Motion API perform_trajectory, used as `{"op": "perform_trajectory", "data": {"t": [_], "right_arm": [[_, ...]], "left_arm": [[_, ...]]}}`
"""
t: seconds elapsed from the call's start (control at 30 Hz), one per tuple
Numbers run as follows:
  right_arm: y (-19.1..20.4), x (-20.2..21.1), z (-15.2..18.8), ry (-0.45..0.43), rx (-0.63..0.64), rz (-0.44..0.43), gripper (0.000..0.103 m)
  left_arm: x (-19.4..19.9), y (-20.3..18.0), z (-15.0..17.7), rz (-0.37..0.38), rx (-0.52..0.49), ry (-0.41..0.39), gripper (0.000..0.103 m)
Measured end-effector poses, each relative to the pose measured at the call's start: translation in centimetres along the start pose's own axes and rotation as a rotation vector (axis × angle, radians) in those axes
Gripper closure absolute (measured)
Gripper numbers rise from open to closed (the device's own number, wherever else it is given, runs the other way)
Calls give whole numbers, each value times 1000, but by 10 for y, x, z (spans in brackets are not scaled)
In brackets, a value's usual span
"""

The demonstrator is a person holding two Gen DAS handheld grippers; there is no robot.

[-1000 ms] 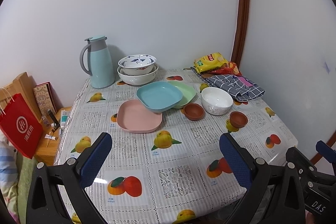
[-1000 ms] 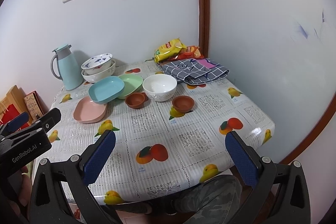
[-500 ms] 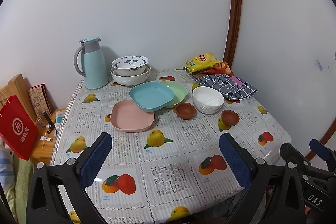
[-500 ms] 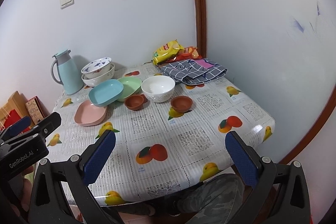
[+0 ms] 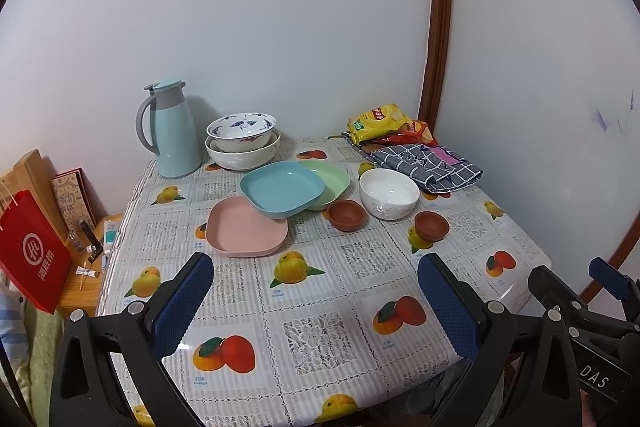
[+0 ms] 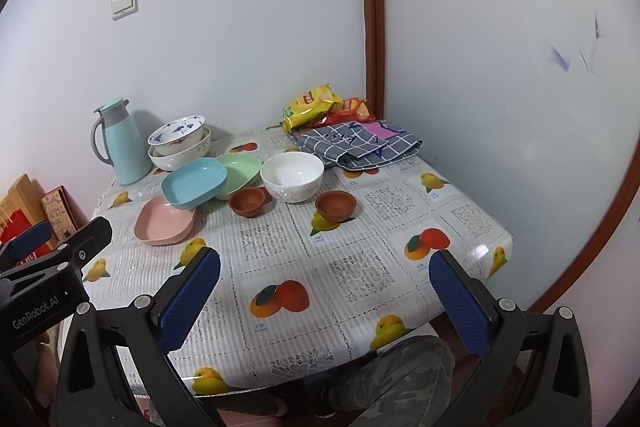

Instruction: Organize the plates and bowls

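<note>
Crockery sits ahead of your left gripper (image 5: pixel 312 297), whose jaws are spread wide with nothing between them, poised over the near edge of the table (image 5: pixel 320 339). In this view the pink plate (image 5: pixel 247 231) is the nearest piece, just left of your line, lying flat and empty. The blue plate (image 5: pixel 282 189) leans with its near edge on the pink one and its far side on the green plate (image 5: pixel 330 177), so it is tilted. Towards the far left corner, two bowls (image 5: pixel 242 143) are nested, the patterned one inside the plain one, beside a jug (image 5: pixel 172 135). The white bowl (image 5: pixel 389 193) stands right of the green plate with a brown cup (image 5: pixel 346 214) touching neither. Every dish looks empty.

From the right wrist, your right gripper (image 6: pixel 324 297) is likewise released and holds nothing, also at the near edge. A second brown cup (image 6: pixel 335 205) lies almost dead ahead, with the white bowl (image 6: pixel 292 175) just beyond it to the left. The plates are well off to the left here, so your left gripper is probably the nearer one for them, your right one for the cups and white bowl. A cloth (image 6: pixel 356 145) and snack bags (image 6: pixel 320 107) fill the far right corner.
</note>
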State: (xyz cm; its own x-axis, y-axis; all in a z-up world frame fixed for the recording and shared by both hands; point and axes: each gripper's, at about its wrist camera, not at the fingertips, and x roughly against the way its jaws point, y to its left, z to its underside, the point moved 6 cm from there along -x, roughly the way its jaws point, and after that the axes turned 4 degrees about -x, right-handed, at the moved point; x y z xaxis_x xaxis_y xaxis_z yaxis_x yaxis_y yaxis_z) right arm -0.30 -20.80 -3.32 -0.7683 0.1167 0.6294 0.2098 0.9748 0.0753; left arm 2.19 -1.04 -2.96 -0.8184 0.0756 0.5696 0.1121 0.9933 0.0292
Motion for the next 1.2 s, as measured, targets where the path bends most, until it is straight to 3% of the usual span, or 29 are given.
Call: {"op": "perform_trajectory", "data": {"t": [0.6,1.2], "right_arm": [[2,-10,-4,14,19,31,0],[18,-38,-31,33,12,35,0]], "left_arm": [[-19,-3,-15,22,-11,12,0],[-74,10,-31,25,4,87,0]]}}
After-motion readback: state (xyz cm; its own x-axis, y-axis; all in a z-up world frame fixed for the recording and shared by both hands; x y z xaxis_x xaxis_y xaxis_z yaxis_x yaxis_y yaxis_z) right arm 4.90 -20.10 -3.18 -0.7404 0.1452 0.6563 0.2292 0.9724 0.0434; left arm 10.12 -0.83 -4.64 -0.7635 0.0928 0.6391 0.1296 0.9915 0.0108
